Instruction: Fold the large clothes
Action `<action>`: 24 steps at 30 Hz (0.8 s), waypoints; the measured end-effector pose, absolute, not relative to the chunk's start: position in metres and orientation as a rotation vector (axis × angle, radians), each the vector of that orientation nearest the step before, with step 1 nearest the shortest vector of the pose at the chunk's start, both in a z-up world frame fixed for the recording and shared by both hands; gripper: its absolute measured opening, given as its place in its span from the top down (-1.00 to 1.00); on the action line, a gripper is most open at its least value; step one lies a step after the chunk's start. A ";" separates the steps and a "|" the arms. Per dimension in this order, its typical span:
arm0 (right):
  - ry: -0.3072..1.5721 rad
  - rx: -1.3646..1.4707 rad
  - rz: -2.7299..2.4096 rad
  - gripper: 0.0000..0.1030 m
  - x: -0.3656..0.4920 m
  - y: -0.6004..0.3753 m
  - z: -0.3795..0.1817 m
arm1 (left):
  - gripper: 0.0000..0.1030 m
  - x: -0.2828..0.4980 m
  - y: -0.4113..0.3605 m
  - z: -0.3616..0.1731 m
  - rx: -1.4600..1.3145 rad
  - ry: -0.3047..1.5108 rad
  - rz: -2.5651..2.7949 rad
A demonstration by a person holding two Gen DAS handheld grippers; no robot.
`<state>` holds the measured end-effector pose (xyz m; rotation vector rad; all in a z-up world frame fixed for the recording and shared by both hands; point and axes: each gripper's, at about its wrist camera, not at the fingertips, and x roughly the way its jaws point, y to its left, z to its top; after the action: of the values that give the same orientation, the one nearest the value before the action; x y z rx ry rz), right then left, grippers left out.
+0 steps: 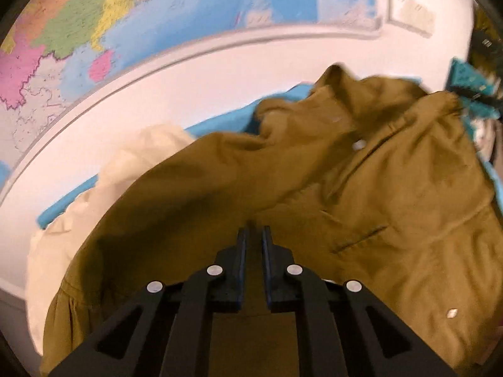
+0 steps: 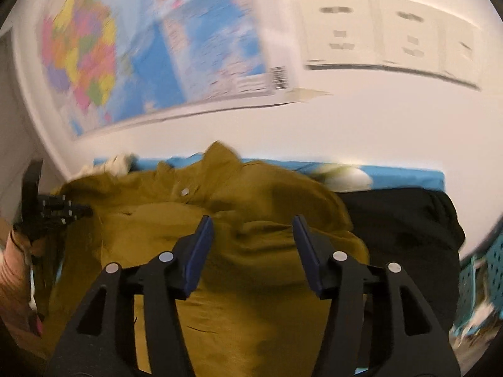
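A wall map (image 1: 132,28) fills the wall far ahead of both grippers, above a blue-covered surface (image 2: 408,174) whose far edge runs along the wall. Spread over that surface, directly beneath and ahead of both grippers, lies the large olive-brown shirt (image 1: 393,188), buttoned, its collar at the far end and one sleeve (image 1: 188,188) stretching ahead and to the left of the left gripper. A black garment (image 2: 405,220) sits just right of the right gripper, beside the shirt; a cream garment (image 1: 94,194) lies left of the left gripper, partly under the sleeve. A teal perforated basket (image 2: 484,270) stands at the far right.

The left gripper (image 1: 254,235) has its jaws drawn together, and the sleeve cloth seems pinched between them, though blur leaves this uncertain. The right gripper (image 2: 253,226) stands with jaws apart over the shirt's body, nothing between the pads (image 2: 201,245).

The risks, as I judge them: a thin pinch on the sleeve could slip mid-fold and let it drop crooked. The right gripper, if closed carelessly, might catch the black garment alongside. Dragging the sleeve could also pull the cream garment along underneath.
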<state>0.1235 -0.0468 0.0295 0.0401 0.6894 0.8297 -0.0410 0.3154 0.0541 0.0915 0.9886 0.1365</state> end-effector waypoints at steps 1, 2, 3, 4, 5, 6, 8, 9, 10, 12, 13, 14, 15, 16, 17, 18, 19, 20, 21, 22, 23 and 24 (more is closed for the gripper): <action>0.695 0.111 0.849 -0.06 0.128 -0.060 0.027 | 0.84 -0.039 0.319 0.049 0.079 1.010 0.141; 0.690 0.136 0.836 -0.07 0.130 -0.068 0.025 | 0.84 -0.039 0.321 0.046 0.072 1.018 0.143; 0.691 0.104 0.781 -0.07 0.132 -0.071 0.021 | 0.84 -0.039 0.323 0.042 0.068 1.022 0.144; 0.703 0.065 0.741 -0.12 0.133 -0.071 0.016 | 0.81 -0.039 0.323 0.042 0.068 1.018 0.141; 0.731 0.014 0.699 -0.17 0.137 -0.067 0.007 | 0.79 -0.040 0.322 0.041 0.071 1.008 0.135; 0.748 -0.008 0.687 -0.29 0.139 -0.064 0.001 | 0.66 -0.041 0.320 0.041 0.076 1.001 0.130; 0.772 -0.064 0.674 -0.33 0.144 -0.056 -0.012 | 0.17 -0.047 0.319 0.044 0.046 1.000 0.083; 0.788 -0.062 0.677 -0.33 0.147 -0.054 -0.017 | -0.10 -0.047 0.315 0.046 0.046 0.995 0.059; 0.803 -0.045 0.685 -0.10 0.152 -0.052 -0.021 | -0.12 -0.048 0.312 0.046 0.063 0.991 0.061; 0.832 -0.021 0.694 0.78 0.165 -0.053 -0.026 | -0.08 -0.043 0.305 0.042 0.107 0.999 0.068; 0.822 0.006 0.685 0.82 0.169 -0.056 -0.023 | -0.01 -0.042 0.303 0.041 0.114 1.005 0.072; 0.799 0.039 0.674 0.83 0.173 -0.065 -0.019 | 0.04 -0.040 0.303 0.039 0.122 1.015 0.085; 0.778 0.094 0.647 0.84 0.177 -0.076 -0.013 | 0.13 -0.037 0.304 0.038 0.125 1.022 0.100; 0.773 0.130 0.627 0.84 0.179 -0.083 -0.012 | 0.20 -0.036 0.306 0.037 0.121 1.027 0.115; 0.773 0.161 0.593 0.84 0.183 -0.090 -0.013 | 0.20 -0.034 0.308 0.036 0.114 1.029 0.123; 0.785 0.150 0.587 0.84 0.183 -0.089 -0.015 | 0.19 -0.033 0.309 0.035 0.110 1.030 0.123; 0.822 0.103 0.588 0.84 0.183 -0.082 -0.023 | 0.14 -0.032 0.309 0.034 0.110 1.029 0.125; 0.835 0.086 0.579 0.82 0.183 -0.082 -0.026 | 0.11 -0.030 0.309 0.033 0.108 1.028 0.130; 0.838 0.086 0.562 0.78 0.182 -0.082 -0.027 | 0.01 -0.029 0.309 0.033 0.102 1.027 0.129; 0.821 0.101 0.537 0.56 0.178 -0.087 -0.022 | -0.10 -0.029 0.308 0.033 0.094 1.026 0.122; 0.795 0.103 0.513 0.42 0.172 -0.089 -0.016 | -0.12 -0.028 0.307 0.033 0.087 1.021 0.121; 0.753 0.099 0.506 0.33 0.164 -0.091 -0.006 | -0.12 -0.028 0.306 0.033 0.092 1.017 0.127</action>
<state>0.1637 -0.0906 -0.0064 0.0988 0.7531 0.5056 -0.0283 0.3056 0.0334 0.0920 1.0171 0.1274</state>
